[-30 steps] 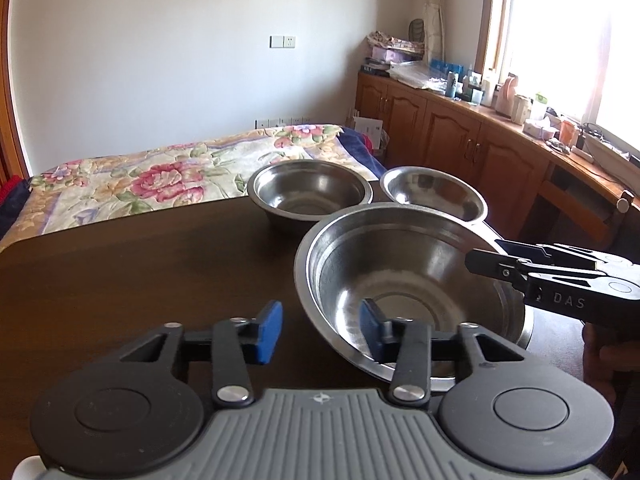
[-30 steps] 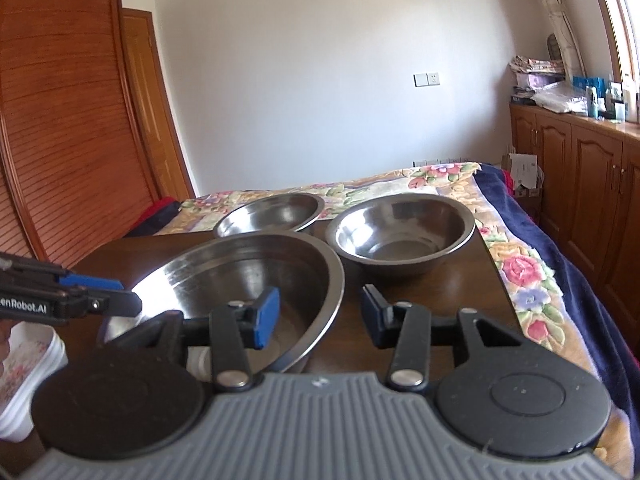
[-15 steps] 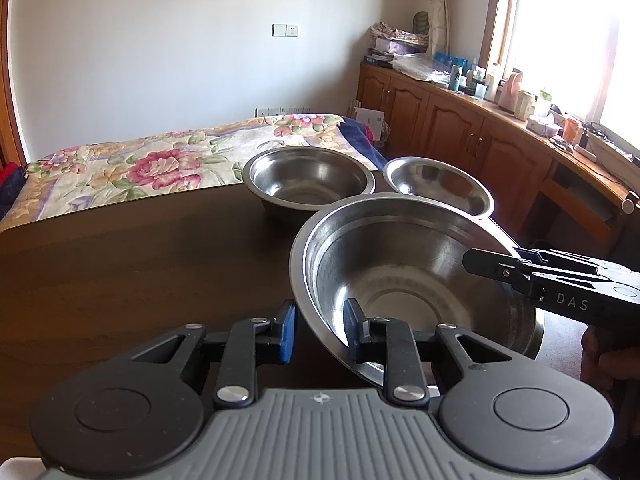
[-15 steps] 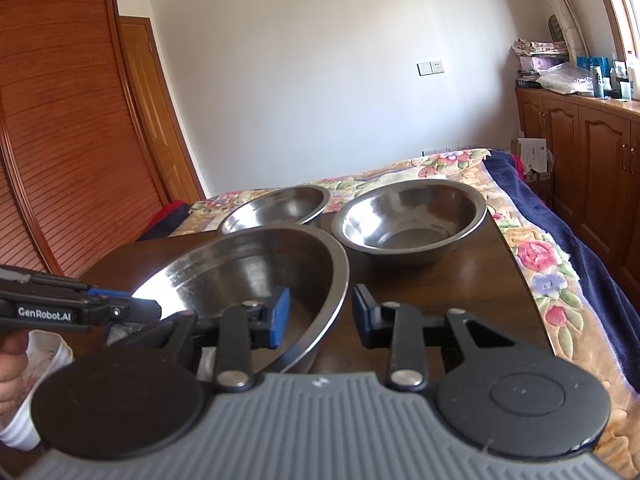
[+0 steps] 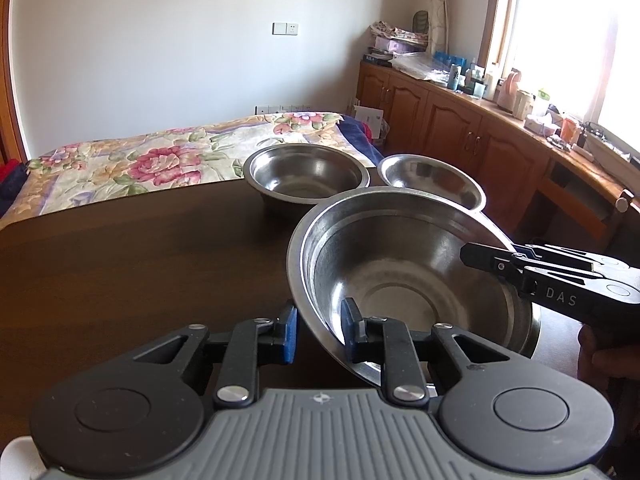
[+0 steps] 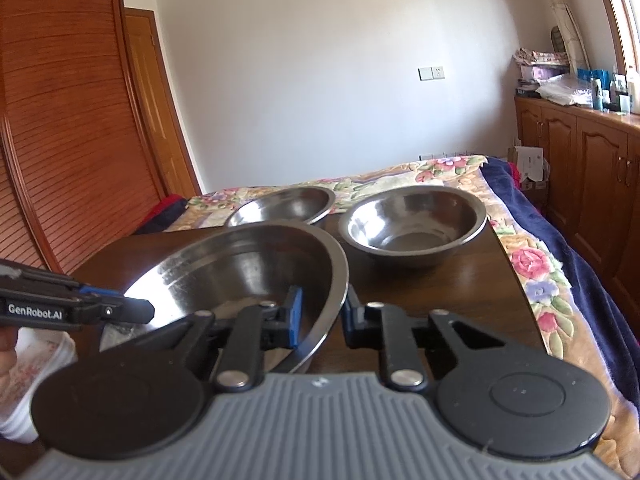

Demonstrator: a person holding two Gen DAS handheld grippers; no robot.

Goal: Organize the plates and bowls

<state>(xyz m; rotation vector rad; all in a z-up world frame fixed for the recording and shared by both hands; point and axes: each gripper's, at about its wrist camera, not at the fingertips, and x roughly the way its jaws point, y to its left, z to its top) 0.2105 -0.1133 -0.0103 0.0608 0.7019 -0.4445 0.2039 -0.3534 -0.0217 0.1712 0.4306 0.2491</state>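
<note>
Change since earlier: both sets of jaws have narrowed onto the big bowl's rim; a second ago they stood wide around it.
Left gripper [image 5: 316, 334]: I see its blue pads straddling the near-left rim, one outside, one inside, closed on the metal.
Big bowl [image 5: 404, 280]: steel, tilted, held at two sides; whether its base touches the tabletop [image 5: 132, 256] I cannot tell.
Right gripper [image 6: 322, 316]: pads pinching the opposite rim, one inside the bowl, one outside.
Deep bowl [image 5: 306, 176]: upright on the tabletop, behind the big one.
Shallow bowl [image 5: 432, 180]: beside the deep bowl, near the tabletop's far corner.
Bed [image 5: 120, 164]: flowered cover, beyond the tabletop.
</note>
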